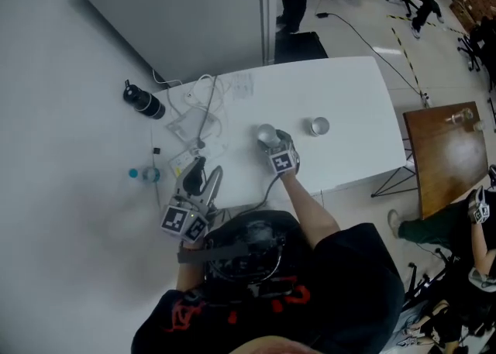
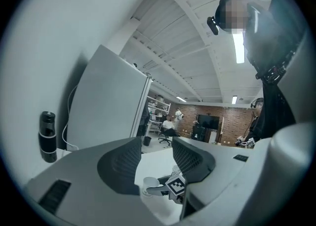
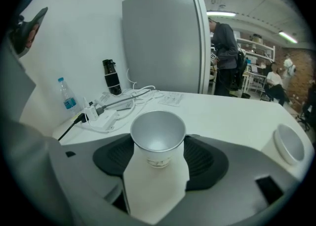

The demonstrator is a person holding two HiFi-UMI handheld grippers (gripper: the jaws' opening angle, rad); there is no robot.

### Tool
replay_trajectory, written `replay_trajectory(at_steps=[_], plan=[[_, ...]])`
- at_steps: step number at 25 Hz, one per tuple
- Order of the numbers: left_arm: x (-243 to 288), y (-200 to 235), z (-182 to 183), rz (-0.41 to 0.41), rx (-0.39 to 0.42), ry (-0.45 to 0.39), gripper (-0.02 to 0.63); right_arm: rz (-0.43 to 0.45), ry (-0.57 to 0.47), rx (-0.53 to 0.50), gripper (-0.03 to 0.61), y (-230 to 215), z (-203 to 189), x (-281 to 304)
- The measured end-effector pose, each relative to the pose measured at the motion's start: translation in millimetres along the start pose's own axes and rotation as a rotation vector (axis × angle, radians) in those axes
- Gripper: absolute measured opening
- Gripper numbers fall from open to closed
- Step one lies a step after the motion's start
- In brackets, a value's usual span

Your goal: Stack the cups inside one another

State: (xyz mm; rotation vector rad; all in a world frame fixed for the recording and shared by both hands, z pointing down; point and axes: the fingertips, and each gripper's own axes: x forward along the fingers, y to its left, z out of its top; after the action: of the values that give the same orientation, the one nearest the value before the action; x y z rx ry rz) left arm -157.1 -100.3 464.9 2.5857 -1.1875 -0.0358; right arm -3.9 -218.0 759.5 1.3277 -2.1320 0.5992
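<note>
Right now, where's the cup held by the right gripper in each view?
Head view: cup mid-table, at the tip of the right gripper.
Left gripper view: cup small, low centre.
Right gripper view: cup dead centre, mouth toward the camera.
Shared landmark: black bottle by the wall.
</note>
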Motion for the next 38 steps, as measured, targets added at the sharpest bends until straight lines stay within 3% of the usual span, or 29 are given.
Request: replay_trajectory(at_steps=[4, 10, 15, 22, 28, 33, 38], plan=[[22, -18, -6, -0.095, 0.003, 0.023, 0.202, -0.081, 0.024, 0.078, 0.322, -21, -47, -18], [53, -43, -12, -0.226, 0.022, 0.056, 0.202, -0.140, -0.045, 0.119, 0.321, -35, -65, -74], [71, -58, -13, -0.285, 0.076, 0.080, 0.202, -0.201, -0.094, 0.168, 0.319, -51, -75, -129], [89, -66, -18, -0.339, 0.109, 0.095, 0.202, -0.283, -0.217, 0.156, 0.316, -66, -40, -212], [96, -66, -22, -0.369, 0.104, 0.097, 0.202, -0.323, -0.295, 0.133, 0.316, -81, -4, -248], [95, -65, -24, -0.373, 0.100, 0.095, 0.202, -0.347, -0.317, 0.130, 0.316, -121, 18, -232], [91, -67, -27, -0.357, 0.095, 0.099, 0.202, -0.350, -0.274, 0.155, 0.316, -161, 17, -189]])
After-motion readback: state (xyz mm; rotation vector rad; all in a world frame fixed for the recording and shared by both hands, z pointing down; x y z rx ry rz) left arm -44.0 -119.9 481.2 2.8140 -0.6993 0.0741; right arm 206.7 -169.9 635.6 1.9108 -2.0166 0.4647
